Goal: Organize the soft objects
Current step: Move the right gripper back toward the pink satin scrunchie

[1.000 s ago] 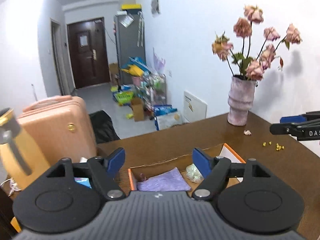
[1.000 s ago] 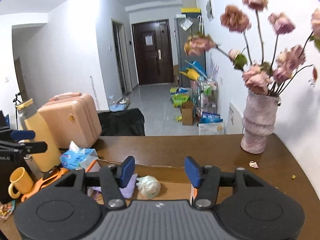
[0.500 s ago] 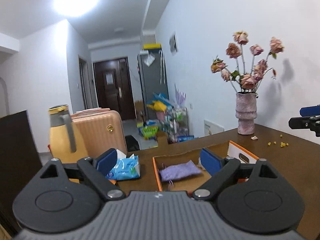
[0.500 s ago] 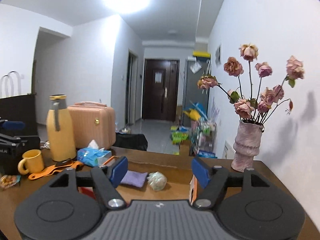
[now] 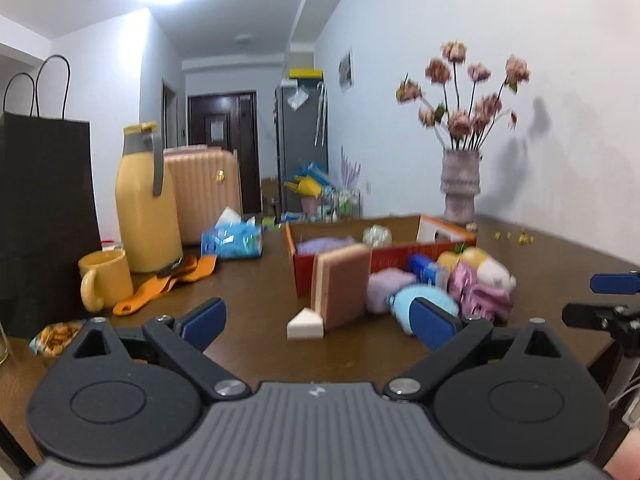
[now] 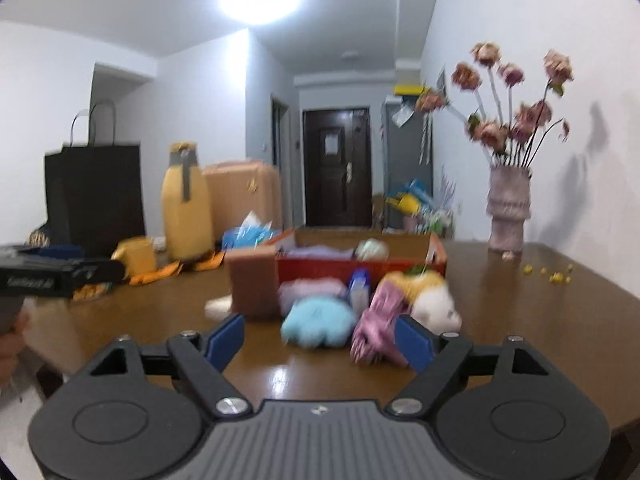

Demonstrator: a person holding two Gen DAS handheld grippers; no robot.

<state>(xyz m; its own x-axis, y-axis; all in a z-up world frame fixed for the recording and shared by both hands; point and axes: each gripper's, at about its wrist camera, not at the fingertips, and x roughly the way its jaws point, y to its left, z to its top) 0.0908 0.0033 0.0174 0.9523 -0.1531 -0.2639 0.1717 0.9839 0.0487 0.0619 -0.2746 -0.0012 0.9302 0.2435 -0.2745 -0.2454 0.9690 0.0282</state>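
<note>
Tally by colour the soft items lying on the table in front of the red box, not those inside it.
Pink sponge block: 1
White wedge sponge: 1
Lilac pad: 1
Light blue plush: 1
Pink fringed cloth: 1
Yellow-and-white plush: 1
Total: 6

two grippers are in view, the left gripper (image 5: 318,322) and the right gripper (image 6: 319,340), each with two blue-padded fingers spread apart and nothing between them. one orange cardboard box (image 5: 332,270) sits on one wooden table (image 5: 248,312); inside it show two soft items, one purple cloth (image 5: 320,245) and one pale green bundle (image 5: 377,235). in front of the box stand one pink sponge block (image 5: 342,286) and one white wedge (image 5: 305,324), beside a blurred heap of roughly six soft things, among them one light blue plush (image 6: 318,320). elsewhere: one yellow mug (image 5: 105,278), one yellow flask (image 5: 146,200), one tissue pack (image 5: 232,240), one black paper bag (image 5: 44,208), one vase (image 5: 460,186).
</note>
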